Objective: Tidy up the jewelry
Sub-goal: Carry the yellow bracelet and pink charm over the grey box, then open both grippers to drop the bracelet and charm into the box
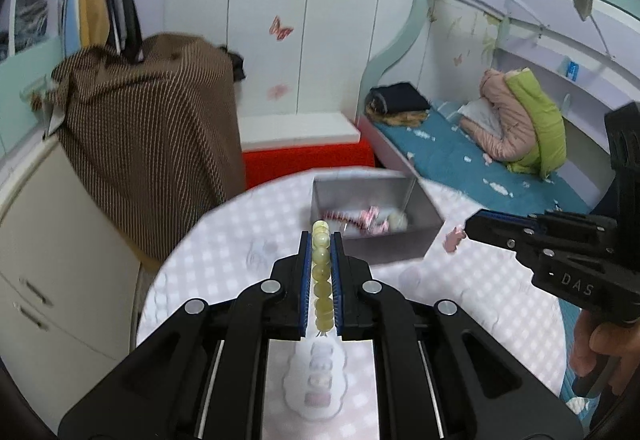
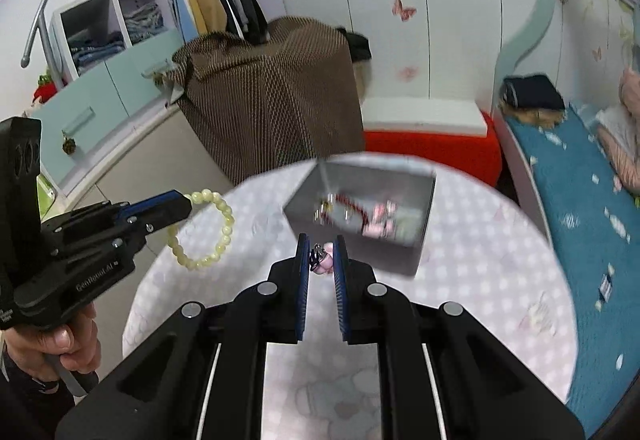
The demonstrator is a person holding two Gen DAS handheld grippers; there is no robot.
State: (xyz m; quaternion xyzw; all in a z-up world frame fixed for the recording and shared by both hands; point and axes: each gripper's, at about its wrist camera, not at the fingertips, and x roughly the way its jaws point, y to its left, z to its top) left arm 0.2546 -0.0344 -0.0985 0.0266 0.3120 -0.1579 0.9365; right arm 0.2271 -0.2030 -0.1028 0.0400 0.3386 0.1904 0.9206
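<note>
- A bedroom: white wardrobe doors with butterfly stickers, a bunk bed [image 1: 460,156] with a blue cover, and in front a round table [image 2: 480,280] under a pale checked cloth.
- The left gripper [image 1: 321,240] is clamped on a bracelet of pale yellow-green beads [image 1: 322,280], seen edge-on in its own camera as a line of beads between the blue pads [image 1: 305,280].
- In the right wrist view that gripper [image 2: 186,202] holds the bracelet [image 2: 218,228] by its top, the loop hanging free above the table's left edge.
- The right gripper [image 2: 321,244] is closed on a small pink charm with a dark metal fitting [image 2: 322,260], pinched near the fingertips.
- In the left wrist view the same gripper [image 1: 467,226] reaches in from the right, the pink charm [image 1: 454,238] sticking out of its tip, just beside the box.
- An open grey box [image 1: 400,244] stands on the table beyond both grippers; inside lie blurred pink, red and pale pieces of jewelry [image 2: 376,220].
- A brown striped cloth [image 2: 272,92] covers furniture behind the table to the left.
</note>
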